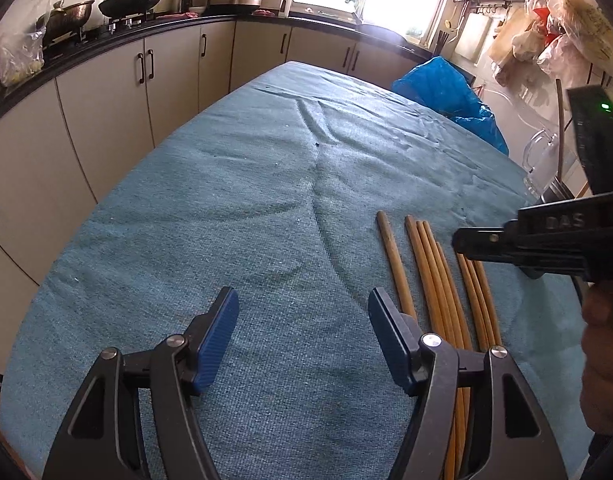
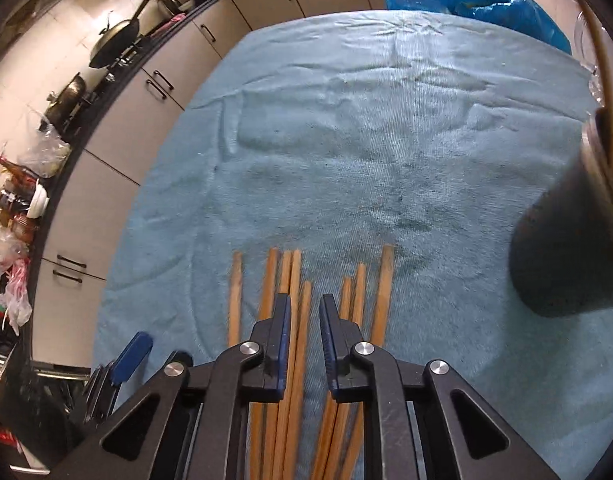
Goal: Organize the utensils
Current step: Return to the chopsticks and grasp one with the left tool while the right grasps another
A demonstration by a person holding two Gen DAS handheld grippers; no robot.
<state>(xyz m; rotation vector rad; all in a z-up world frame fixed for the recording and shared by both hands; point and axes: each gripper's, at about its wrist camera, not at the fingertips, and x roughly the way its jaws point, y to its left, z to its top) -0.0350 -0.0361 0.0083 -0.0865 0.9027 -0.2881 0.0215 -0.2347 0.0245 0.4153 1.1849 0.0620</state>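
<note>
Several wooden chopsticks lie side by side on the blue cloth, on the right of the left wrist view. My left gripper is open and empty, just left of them. My right gripper hovers over the chopsticks from the right. In the right wrist view the chopsticks lie under my right gripper, whose jaws stand partly open with a narrow gap and nothing between them. A dark cup holding one chopstick stands at the right.
A blue plastic bag lies at the table's far right corner. A clear glass mug stands at the right edge. Kitchen cabinets and a counter with pans run along the left and back.
</note>
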